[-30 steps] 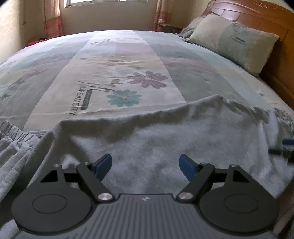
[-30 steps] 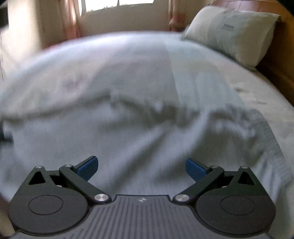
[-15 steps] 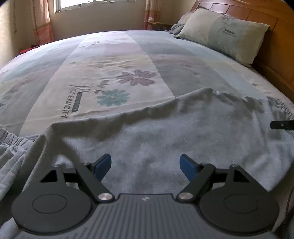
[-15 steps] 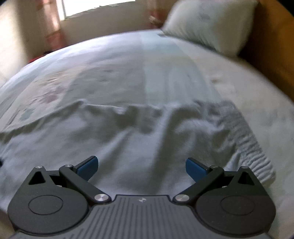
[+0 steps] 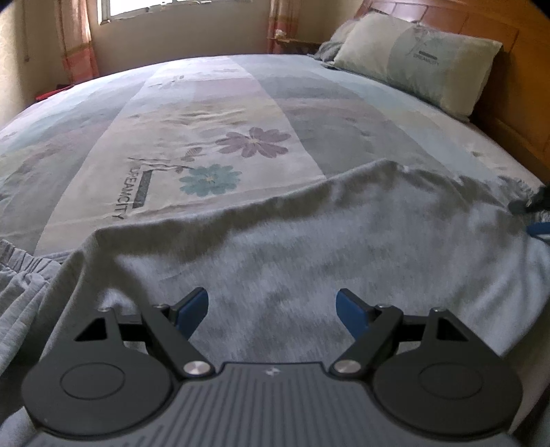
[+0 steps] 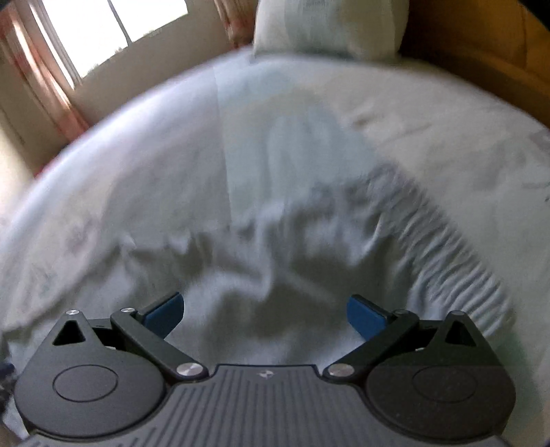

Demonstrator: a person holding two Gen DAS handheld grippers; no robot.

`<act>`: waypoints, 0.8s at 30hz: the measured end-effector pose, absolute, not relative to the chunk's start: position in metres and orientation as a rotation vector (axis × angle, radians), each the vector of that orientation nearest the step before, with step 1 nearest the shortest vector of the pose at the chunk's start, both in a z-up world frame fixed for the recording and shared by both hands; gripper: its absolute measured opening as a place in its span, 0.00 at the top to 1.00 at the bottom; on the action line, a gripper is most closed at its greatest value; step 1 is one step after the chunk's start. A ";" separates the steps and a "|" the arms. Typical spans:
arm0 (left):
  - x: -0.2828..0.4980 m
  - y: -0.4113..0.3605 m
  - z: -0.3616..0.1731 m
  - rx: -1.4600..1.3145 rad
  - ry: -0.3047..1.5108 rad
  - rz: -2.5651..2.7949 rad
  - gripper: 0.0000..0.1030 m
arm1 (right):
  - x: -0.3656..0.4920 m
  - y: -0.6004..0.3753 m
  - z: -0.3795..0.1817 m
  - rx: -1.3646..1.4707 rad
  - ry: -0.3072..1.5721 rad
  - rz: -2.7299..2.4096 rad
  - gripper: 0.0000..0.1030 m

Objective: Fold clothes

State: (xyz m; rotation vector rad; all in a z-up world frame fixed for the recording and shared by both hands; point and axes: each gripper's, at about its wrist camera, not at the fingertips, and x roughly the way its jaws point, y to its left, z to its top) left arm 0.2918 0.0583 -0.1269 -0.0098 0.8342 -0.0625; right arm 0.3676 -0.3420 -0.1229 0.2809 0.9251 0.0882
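A grey knitted garment point(image 5: 309, 247) lies spread across the near part of the bed, on a pastel striped bedsheet point(image 5: 213, 113) printed with flowers. In the left wrist view its far edge runs as a raised fold from lower left to upper right, with a gathered elastic band point(image 5: 20, 261) bunched at the far left edge. In the right wrist view, which is blurred, the same cloth point(image 6: 275, 268) shows rumpled folds in the middle and a ribbed, gathered band point(image 6: 457, 254) along its right side.

The left gripper point(image 5: 273, 309) hangs over the garment, pointing down at a slant. Its jaws stand wide apart, blue pads clear on both sides, nothing between them but the cloth below; whether the pads touch the cloth cannot be told.

The right gripper point(image 6: 264, 313) is likewise over the garment, near the ribbed band. Its jaws are spread wide with no cloth caught between the blue pads. Part of this gripper also shows at the right edge of the left wrist view, over the cloth's right end.

A pale green rectangular pillow point(image 5: 419, 58) leans against the brown wooden headboard point(image 5: 515, 62) at the far right. A window point(image 6: 113, 31) with pink checked curtains point(image 5: 77, 44) stands in the far wall.
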 end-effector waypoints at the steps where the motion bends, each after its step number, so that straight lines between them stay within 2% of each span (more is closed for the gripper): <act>1: 0.292 0.057 -0.128 -0.006 0.839 -0.067 0.21 | 0.367 -0.334 -0.126 0.236 0.944 0.081 0.00; 6: 0.289 0.055 -0.134 -0.046 0.870 -0.133 0.21 | 0.345 -0.295 -0.122 -0.001 0.945 0.026 0.00; 11: 0.283 0.055 -0.130 -0.042 0.858 -0.130 0.21 | 0.297 -0.248 -0.101 -0.057 0.836 0.145 0.00; 18: 0.285 0.070 -0.141 -0.131 0.891 -0.166 0.16 | 0.262 -0.188 -0.131 -0.184 0.868 0.236 0.00; 24: 0.278 0.081 -0.139 -0.102 0.885 -0.123 0.16 | 0.253 -0.192 -0.129 -0.172 0.858 0.202 0.00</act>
